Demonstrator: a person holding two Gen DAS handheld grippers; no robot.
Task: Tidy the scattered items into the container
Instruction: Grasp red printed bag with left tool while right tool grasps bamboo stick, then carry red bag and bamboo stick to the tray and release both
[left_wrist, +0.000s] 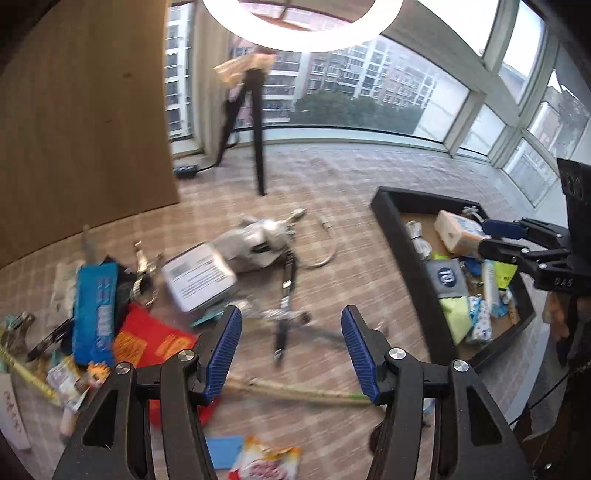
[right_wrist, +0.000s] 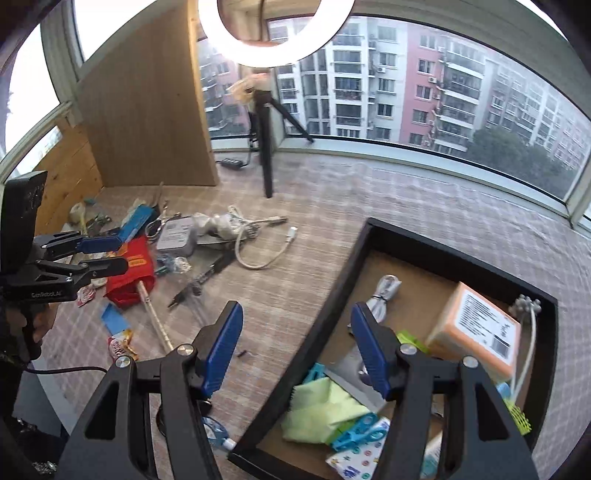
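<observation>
My left gripper (left_wrist: 291, 350) is open and empty above the checked cloth, just right of a scattered pile: a blue pack (left_wrist: 94, 310), a red packet (left_wrist: 155, 339), a white box (left_wrist: 199, 277), a black strap (left_wrist: 286, 288) and a white cable (left_wrist: 325, 243). A thin yellow-green stick (left_wrist: 295, 391) lies under its fingers. The black tray (left_wrist: 406, 251) at the right holds an orange box (left_wrist: 458, 232) and a green cloth (left_wrist: 456, 314). My right gripper (right_wrist: 295, 350) hangs open and empty over the tray's left rim (right_wrist: 332, 288), above the green cloth (right_wrist: 325, 406).
A black tripod (left_wrist: 258, 129) with a ring light stands at the back by the windows. A wooden panel (left_wrist: 85, 129) walls off the left. A snack packet (left_wrist: 262, 465) and a blue card lie near the front edge. The left gripper (right_wrist: 123, 253) hovers over the pile.
</observation>
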